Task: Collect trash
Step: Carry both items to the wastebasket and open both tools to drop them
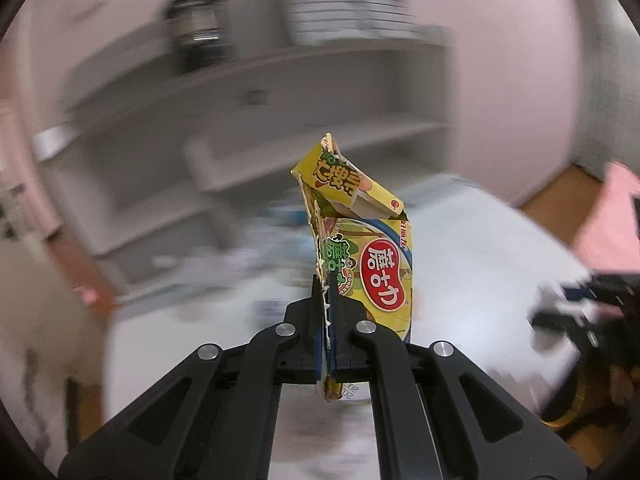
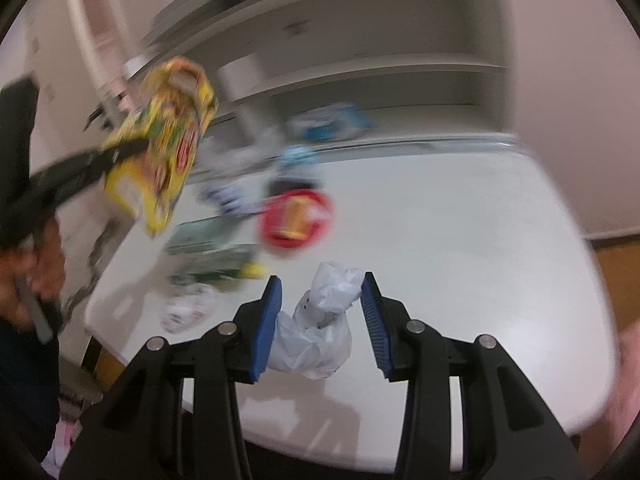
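**Two grippers, two pieces of trash**

White worktop (image 2: 460, 208) below, grey shelves behind, all of it smeared by motion blur. The left gripper (image 1: 329, 308) has its jaws pressed together on the torn edge of a yellow snack box (image 1: 360, 240), and the box stands up above the worktop, clear of it. From the right wrist view the same box (image 2: 168, 148) hangs in the air at the left, well apart from the litter beneath.

The right gripper (image 2: 322, 312) stands partly closed around a crumpled white bag (image 2: 320, 332). The left pad touches the bag low down; the right pad seems just shy of it, so I'd call this straddled rather than firmly pinched.

Handling, as I judge it: the box is light, thin card, already ripped and crushed, stiff enough to hold its shape from one edge yet apt to tear further. The pinch on the doubled torn seam looks sound. The bag is soft, slippery film, almost weightless; it will squash and may slide out, so the twisted middle is the place to bite.

More trash waits on the worktop: a red round lid (image 2: 296, 216), a green flat pack (image 2: 208, 240), blue-and-white wrappers (image 2: 320, 128) farther back. Print and exact shapes are lost in blur. The bottom of the box is hidden behind the left gripper, and no bin shows in either view.
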Motion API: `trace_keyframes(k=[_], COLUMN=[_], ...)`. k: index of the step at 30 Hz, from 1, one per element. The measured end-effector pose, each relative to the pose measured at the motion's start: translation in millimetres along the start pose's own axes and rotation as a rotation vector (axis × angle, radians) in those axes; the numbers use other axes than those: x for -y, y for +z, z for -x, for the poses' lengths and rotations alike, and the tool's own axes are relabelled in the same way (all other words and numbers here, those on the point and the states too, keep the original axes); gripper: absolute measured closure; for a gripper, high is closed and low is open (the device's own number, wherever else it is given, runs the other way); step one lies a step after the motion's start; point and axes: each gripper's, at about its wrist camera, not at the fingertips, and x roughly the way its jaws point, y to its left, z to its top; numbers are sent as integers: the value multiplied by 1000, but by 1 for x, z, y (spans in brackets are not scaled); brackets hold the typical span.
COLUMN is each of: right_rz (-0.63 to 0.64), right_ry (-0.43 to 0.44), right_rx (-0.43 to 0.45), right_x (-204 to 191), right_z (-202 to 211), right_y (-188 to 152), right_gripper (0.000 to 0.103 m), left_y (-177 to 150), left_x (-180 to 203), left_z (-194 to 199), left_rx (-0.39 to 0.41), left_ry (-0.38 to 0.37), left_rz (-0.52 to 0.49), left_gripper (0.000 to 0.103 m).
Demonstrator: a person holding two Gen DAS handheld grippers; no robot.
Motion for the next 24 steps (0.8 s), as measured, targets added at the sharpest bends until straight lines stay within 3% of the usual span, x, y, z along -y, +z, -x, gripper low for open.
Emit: trace_keyframes(k=[6,10,12,17,21,24], right_rz=[-289,-523,-605,-827,-928,-942], right_ry=[-226,-398,-440,-502,-496,-496], right_rx=[88,111,98,-25,-150,-199], right_x=[138,228,258,328,351,356], right_z=[91,148,160,152,130,121], right_y=[-55,-126,-153,-246,-302,-318], right_gripper=[62,62,62,62,62,62], left_y=[-7,-22,-32,-85,-135,-161], left_x=[155,268,312,419,475,504], left_z=[-11,-25,-34,-88,-150,-193], left_rx=[-10,-73,-108,-280,-406,-503], left_ry=[-380,-623,-699,-835,-798,-788], left_rz=[-100,-179,-218,-313,-393,-409], left_gripper=[102,102,102,102,102,102])
